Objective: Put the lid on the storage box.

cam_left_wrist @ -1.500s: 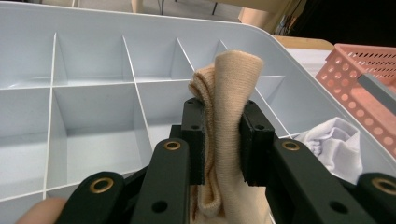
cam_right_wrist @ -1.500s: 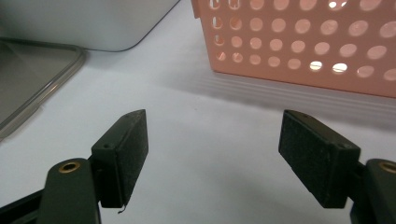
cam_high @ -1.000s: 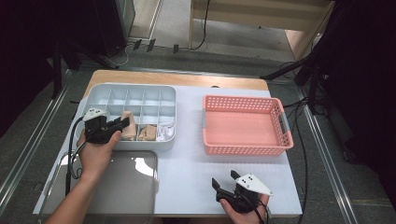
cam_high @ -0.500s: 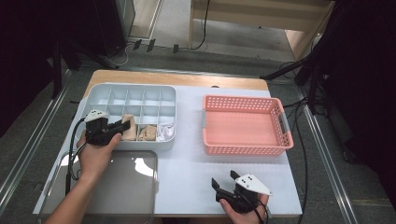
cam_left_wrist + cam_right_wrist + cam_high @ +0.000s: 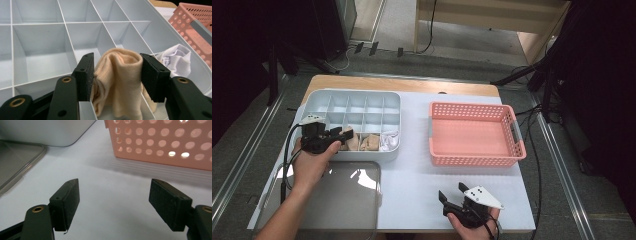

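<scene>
A rolled beige sock (image 5: pixel 120 82) is being released into a front-row compartment of the grey divided organiser tray (image 5: pixel 37 37).

The left gripper (image 5: pixel 116 75) has just been opening; its jaws stand part-way apart on either side of the sock, touching it lightly at most, with no squeeze to be seen. The sock is judged soft, light and springy, best taken across the middle of the roll so it stays bundled. A white cloth (image 5: pixel 175 60) lies in the next compartment. The right gripper (image 5: pixel 120 205) is held wide open and empty over the white table (image 5: pixel 112 195), near the pink basket (image 5: pixel 162 142).
</scene>
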`<state>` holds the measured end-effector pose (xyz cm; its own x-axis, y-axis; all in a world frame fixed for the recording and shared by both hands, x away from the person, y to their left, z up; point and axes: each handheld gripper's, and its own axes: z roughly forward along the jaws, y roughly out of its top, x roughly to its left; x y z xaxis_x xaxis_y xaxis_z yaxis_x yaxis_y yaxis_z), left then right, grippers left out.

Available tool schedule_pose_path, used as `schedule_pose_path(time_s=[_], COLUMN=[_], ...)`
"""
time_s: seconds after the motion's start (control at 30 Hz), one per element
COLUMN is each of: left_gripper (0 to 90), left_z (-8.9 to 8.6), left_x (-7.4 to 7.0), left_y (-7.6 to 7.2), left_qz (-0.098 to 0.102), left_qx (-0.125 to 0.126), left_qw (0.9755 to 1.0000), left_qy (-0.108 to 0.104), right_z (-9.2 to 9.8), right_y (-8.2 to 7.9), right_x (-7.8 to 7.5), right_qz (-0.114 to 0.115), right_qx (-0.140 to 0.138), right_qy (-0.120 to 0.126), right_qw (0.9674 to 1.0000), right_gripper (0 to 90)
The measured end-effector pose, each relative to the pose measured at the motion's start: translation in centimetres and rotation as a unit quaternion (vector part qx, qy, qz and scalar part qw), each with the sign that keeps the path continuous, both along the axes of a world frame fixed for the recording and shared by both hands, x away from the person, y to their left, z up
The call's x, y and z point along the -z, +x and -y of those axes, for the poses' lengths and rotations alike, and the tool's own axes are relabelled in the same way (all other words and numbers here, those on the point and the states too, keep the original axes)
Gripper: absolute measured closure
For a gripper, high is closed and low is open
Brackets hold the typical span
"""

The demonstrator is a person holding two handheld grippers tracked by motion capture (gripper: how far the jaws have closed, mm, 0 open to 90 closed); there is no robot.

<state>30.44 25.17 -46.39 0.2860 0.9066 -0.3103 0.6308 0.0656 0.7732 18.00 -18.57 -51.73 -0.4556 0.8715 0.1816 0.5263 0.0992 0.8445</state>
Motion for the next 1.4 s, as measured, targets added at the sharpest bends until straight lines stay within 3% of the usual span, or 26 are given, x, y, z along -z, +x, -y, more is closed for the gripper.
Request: schedule_pose_path(time_s=[0.17,0.33,0.63,0.73,0.8,0.93,1.03,1.2,1.3,1.4], left_gripper=[53.4,72.1,78.1,78.0,77.7,77.7,77.8,78.0,78.7,78.1], left_z=[0.0,0.2,0.1,0.2,0.2,0.4,0.9,1.6,2.1,1.9], left_x=[-0.2,-0.1,0.5,0.4,0.5,0.5,0.3,0.4,0.5,0.5], left_y=[0.2,0.3,1.2,1.9,2.8,3.8,4.2,5.1,5.3,5.3], left_qz=[-0.007,-0.015,-0.078,-0.109,-0.143,-0.180,-0.190,-0.217,-0.220,-0.217], left_qx=[0.004,0.006,0.020,0.035,0.058,0.085,0.092,0.112,0.119,0.127], left_qw=[1.0000,0.9998,0.9964,0.9927,0.9871,0.9779,0.9734,0.9620,0.9583,0.9579], left_qy=[-0.002,0.010,0.027,0.037,0.044,0.065,0.088,0.122,0.139,0.138], right_z=[0.0,0.0,0.1,0.1,0.0,0.1,0.1,0.0,0.0,-0.1], right_y=[0.0,0.0,0.0,0.0,0.0,0.0,0.1,0.1,0.1,0.2], right_x=[0.0,0.0,0.0,0.0,0.0,0.0,0.0,0.1,0.1,0.2], right_qz=[-0.001,-0.001,-0.003,-0.003,-0.003,-0.003,-0.002,-0.004,-0.004,-0.005], right_qx=[0.000,0.000,0.000,0.000,0.000,0.000,0.001,-0.001,-0.001,0.000], right_qy=[0.001,0.002,0.002,0.002,0.003,0.003,0.004,0.003,0.002,0.005], right_qw=[1.0000,1.0000,1.0000,1.0000,1.0000,1.0000,1.0000,1.0000,1.0000,1.0000], right_gripper=[24.7,24.6,24.8,24.8,24.8,24.8,24.9,25.0,25.0,25.1])
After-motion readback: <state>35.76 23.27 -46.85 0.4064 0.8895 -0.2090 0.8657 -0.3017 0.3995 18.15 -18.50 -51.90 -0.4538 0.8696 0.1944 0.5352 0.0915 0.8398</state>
